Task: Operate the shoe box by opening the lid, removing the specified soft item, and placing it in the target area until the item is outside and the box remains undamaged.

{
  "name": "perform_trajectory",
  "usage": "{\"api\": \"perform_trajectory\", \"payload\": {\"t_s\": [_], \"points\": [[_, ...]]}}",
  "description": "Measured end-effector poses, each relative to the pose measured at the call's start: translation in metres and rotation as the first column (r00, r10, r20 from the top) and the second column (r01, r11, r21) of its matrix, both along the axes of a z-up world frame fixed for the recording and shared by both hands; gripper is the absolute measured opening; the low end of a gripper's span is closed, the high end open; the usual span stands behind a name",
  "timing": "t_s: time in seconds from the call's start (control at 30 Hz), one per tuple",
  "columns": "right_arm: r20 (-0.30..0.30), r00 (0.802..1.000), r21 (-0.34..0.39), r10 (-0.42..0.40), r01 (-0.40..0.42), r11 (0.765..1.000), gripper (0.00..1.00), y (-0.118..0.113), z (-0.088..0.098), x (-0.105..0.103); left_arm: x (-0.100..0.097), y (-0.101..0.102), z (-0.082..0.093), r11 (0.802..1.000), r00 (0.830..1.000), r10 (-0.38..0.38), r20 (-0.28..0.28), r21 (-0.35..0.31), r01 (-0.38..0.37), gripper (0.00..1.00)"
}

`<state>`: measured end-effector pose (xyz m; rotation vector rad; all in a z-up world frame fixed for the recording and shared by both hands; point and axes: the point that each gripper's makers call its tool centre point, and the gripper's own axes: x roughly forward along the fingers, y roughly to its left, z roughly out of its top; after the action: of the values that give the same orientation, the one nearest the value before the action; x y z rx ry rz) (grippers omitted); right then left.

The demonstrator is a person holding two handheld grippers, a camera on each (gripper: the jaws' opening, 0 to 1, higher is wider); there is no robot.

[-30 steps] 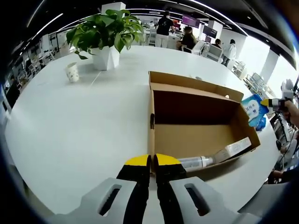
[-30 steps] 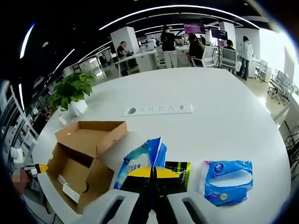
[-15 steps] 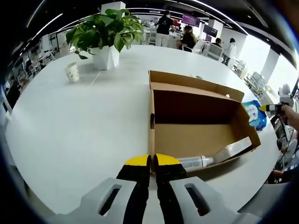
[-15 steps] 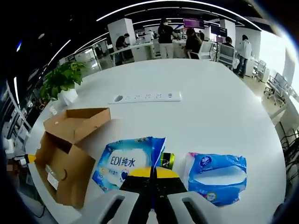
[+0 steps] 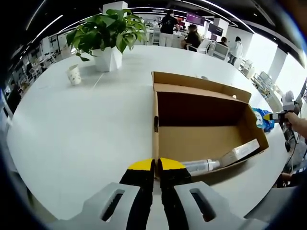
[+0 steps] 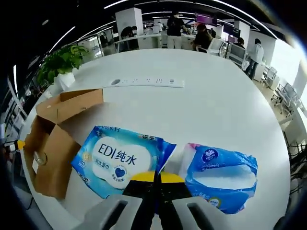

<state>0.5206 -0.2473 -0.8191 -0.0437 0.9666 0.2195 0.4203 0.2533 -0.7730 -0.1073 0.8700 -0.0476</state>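
Left gripper view faces into the open box (image 5: 206, 139) from close by; right gripper view sees it (image 6: 50, 143) sidelong.

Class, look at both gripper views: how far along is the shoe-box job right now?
Done: the shoe box stands open, and the wipes pack is out on the table. In hand: the right gripper is shut on the pack's edge. Left: release it. The left gripper pinches the box wall.
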Motion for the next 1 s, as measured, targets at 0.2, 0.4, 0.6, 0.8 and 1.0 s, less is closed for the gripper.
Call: {"api": "perform_trajectory", "payload": {"t_s": [0.2, 0.4, 0.6, 0.8, 1.0], "points": [[-0.009, 1.000, -0.016, 0.012, -0.013, 1.000, 0.00, 0.000, -0.003, -0.003, -0.002, -0.002, 0.001, 1.000, 1.000, 0.001, -0.001, 0.003, -0.001, 0.01], [-0.011, 1.000, -0.029, 0.024, -0.024, 0.999, 0.00, 0.001, -0.004, -0.005, -0.003, -0.003, 0.001, 1.000, 1.000, 0.009, -0.004, 0.002, -0.009, 0.01], [-0.007, 0.999, -0.045, 0.047, -0.047, 0.998, 0.00, 0.003, -0.003, -0.003, -0.004, -0.003, 0.002, 1.000, 1.000, 0.012, -0.002, 0.006, -0.012, 0.01], [-0.016, 0.999, -0.045, 0.048, -0.048, 0.998, 0.00, 0.002, -0.002, 0.001, -0.005, -0.004, 0.002, 1.000, 1.000, 0.009, -0.005, 0.005, -0.009, 0.01], [-0.008, 0.997, -0.047, 0.074, -0.074, 0.996, 0.00, -0.003, 0.005, 0.000, -0.004, -0.003, 0.001, 1.000, 1.000, 0.006, -0.007, -0.001, -0.006, 0.01]]}}
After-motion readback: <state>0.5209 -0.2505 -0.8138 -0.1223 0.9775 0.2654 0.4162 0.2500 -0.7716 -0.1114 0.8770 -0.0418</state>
